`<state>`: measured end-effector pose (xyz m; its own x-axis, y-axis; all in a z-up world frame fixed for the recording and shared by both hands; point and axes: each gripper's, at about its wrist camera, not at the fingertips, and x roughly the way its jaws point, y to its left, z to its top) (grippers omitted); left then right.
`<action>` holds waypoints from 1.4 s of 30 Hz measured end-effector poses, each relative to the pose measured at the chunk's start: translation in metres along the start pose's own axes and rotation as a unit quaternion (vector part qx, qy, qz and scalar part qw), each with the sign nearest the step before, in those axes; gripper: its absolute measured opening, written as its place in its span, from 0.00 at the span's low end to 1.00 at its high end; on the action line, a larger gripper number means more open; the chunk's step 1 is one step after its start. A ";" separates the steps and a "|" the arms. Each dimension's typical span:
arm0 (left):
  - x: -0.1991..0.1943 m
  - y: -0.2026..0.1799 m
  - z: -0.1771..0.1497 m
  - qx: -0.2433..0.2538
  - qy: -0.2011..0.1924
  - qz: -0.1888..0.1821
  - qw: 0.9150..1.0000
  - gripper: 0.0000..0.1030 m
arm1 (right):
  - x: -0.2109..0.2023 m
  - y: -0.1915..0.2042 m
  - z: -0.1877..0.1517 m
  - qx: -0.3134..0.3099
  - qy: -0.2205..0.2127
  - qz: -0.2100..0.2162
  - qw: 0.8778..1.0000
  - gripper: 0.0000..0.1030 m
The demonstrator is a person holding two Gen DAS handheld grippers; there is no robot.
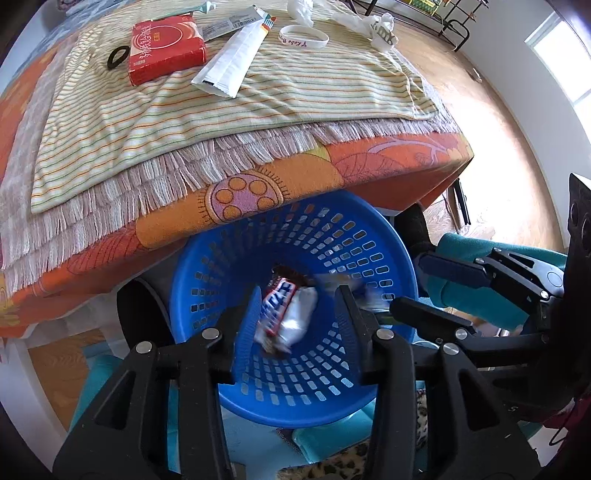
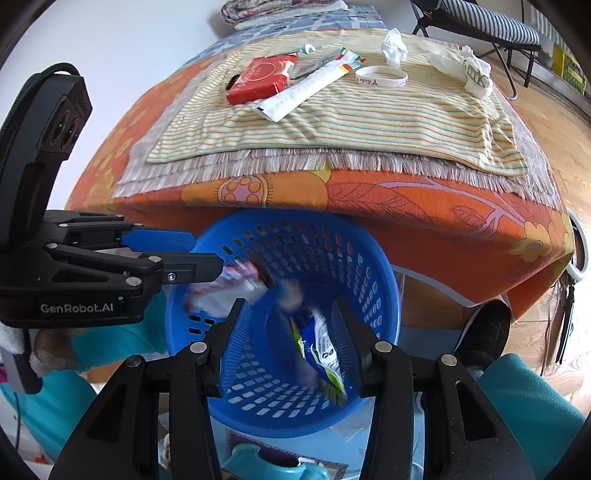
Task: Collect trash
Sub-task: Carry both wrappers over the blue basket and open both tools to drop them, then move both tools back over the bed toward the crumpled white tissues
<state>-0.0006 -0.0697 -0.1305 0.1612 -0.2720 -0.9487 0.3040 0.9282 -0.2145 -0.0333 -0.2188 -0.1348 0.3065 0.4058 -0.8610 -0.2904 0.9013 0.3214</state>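
A blue perforated basket (image 1: 391, 266) (image 2: 376, 280) sits below the table's front edge. My left gripper (image 1: 295, 306) is open above it; a Snickers wrapper (image 1: 284, 314), blurred, is between its fingers, loose and falling into the basket. My right gripper (image 2: 291, 314) is open above the basket; a blue-green wrapper (image 2: 321, 350), blurred, falls between its fingers. The left gripper also shows in the right wrist view (image 2: 199, 254), with the blurred Snickers wrapper (image 2: 225, 288) by its tips. On the table lie a red box (image 1: 166, 48), a white sachet (image 1: 236, 59), crumpled tissues (image 2: 395, 46) and a white wristband (image 1: 304, 37).
The table has an orange flowered cloth (image 2: 424, 221) with a striped fringed towel (image 1: 229, 110) on top. A black ring (image 1: 117, 57) lies by the red box. A crumpled bag (image 2: 476, 72) is at the table's right. A folding chair (image 2: 480, 22) stands behind. The person's teal sleeves show low.
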 end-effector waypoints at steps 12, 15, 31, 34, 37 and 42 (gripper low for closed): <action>-0.001 0.008 0.005 -0.020 -0.001 0.001 1.000 0.46 | 0.001 -0.007 0.000 0.015 0.001 -0.004 1.000 0.51; -0.005 0.008 0.009 -0.026 -0.009 -0.001 1.000 0.57 | 0.000 -0.008 0.002 0.019 0.000 -0.003 1.000 0.51; -0.046 0.013 0.080 -0.048 -0.083 -0.014 0.995 0.57 | -0.047 -0.035 0.060 0.057 -0.070 -0.010 0.996 0.68; -0.052 0.010 0.098 -0.051 -0.098 -0.021 0.994 0.57 | -0.058 -0.048 0.078 0.064 -0.084 -0.021 0.994 0.68; -0.054 0.004 0.118 -0.043 -0.111 -0.018 0.993 0.57 | -0.072 -0.066 0.100 0.073 -0.106 -0.035 0.991 0.68; -0.048 -0.008 0.155 -0.028 -0.125 -0.013 0.992 0.57 | -0.084 -0.099 0.143 0.096 -0.138 -0.055 0.984 0.68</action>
<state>0.1348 -0.1030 -0.0471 0.3837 -0.3436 -0.8572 0.2600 0.9308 -0.2568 0.0989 -0.3205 -0.0379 0.5683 0.3063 -0.7637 -0.0729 0.9432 0.3240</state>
